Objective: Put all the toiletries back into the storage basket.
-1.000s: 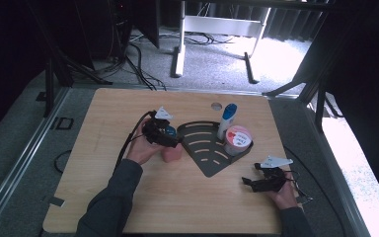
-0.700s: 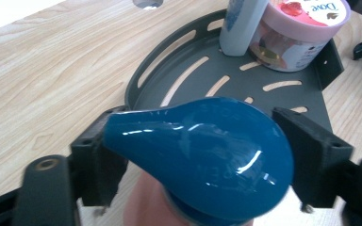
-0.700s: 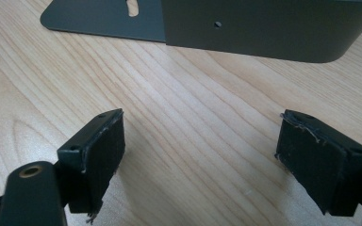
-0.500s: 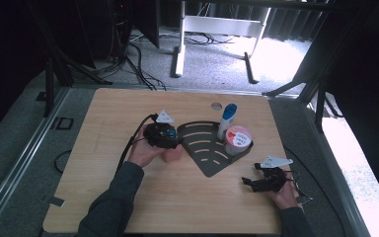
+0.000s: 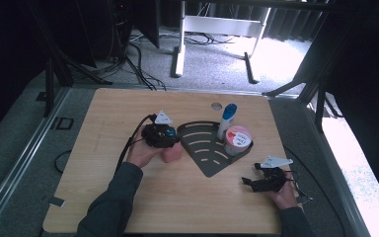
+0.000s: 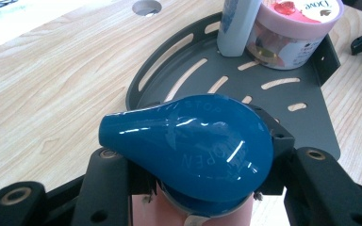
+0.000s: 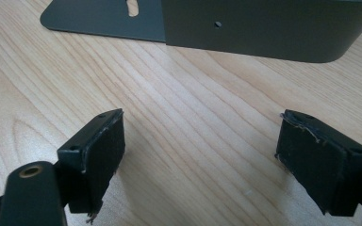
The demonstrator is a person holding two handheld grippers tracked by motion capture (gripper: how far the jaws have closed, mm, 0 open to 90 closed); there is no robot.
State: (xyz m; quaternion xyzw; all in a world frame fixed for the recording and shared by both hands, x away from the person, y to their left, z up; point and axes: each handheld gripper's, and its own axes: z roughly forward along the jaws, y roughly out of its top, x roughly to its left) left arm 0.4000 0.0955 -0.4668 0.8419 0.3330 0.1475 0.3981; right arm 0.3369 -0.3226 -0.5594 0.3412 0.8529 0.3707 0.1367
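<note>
Blue cap (image 6: pixel 188 146) on pink bottle (image 5: pixel 171 153), dark grey slotted rack (image 6: pixel 306 101), pale wood-grain table (image 5: pixel 128 113).

Place: a lab or recording studio, not a home.
Table: a bare wooden table (image 5: pixel 108 148) with a cable hole (image 5: pixel 216 105) near its 12 o'clock edge, standing alone on grey carpet (image 5: pixel 19 153).
Surroundings: dark curtains (image 5: pixel 360 59) from 1 to 3 o'clock; black stand legs (image 5: pixel 54 74) at 10 o'clock.
Cabling: loose black cables (image 5: pixel 138 64) on the floor at 11 o'clock.
Furniture: a white metal frame foot (image 5: pixel 217 29) at 12 o'clock.
</note>
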